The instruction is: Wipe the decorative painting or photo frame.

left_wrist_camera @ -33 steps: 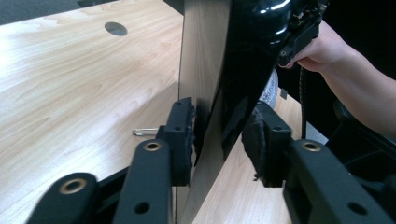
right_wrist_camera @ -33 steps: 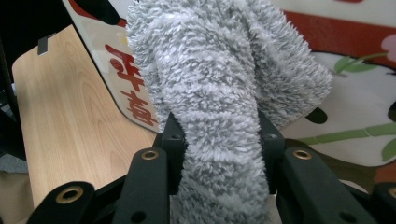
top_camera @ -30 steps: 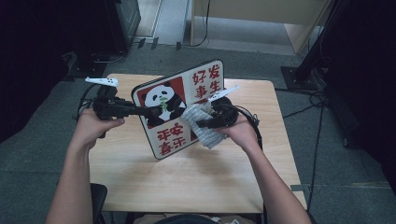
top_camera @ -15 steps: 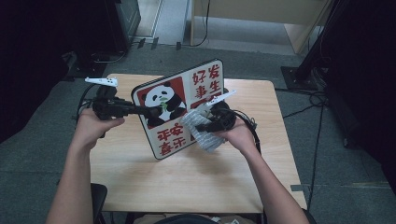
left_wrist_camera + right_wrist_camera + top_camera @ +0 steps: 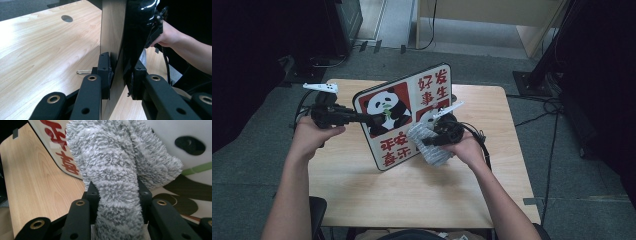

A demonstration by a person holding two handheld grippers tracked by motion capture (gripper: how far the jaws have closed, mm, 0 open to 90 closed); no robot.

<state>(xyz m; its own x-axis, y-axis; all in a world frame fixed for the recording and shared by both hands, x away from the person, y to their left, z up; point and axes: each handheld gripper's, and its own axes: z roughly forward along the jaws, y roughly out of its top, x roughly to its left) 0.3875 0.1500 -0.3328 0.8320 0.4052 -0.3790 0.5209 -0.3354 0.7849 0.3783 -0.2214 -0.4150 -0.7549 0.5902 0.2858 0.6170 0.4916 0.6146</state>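
1. The person's forearms come in from the near edge of the wooden bench (image 5: 422,200), one hand on each tool.
2. The right tool (image 5: 419,141) is clamped tight on a grey fluffy cloth (image 5: 431,147); in the right gripper view the cloth (image 5: 117,182) bulges up from between the two black jaws and its free end lies against the printed face of the board.
3. The left tool (image 5: 379,120) comes in from the left and grips the left edge of a panda sign board (image 5: 407,112). Its jaws have just been closing, and in the left gripper view the pads (image 5: 105,70) now press on both sides of the board's edge (image 5: 113,37), wood-grain back on one side, glossy dark front on the other.
4. The board stands tilted on its lower edge near the middle of the bench, its picture side with a panda and red characters facing up toward the high camera.
5. Beyond the board, a round hole (image 5: 66,18) sits in the bench top, and a small metal clip (image 5: 83,72) lies flat near the left tool.
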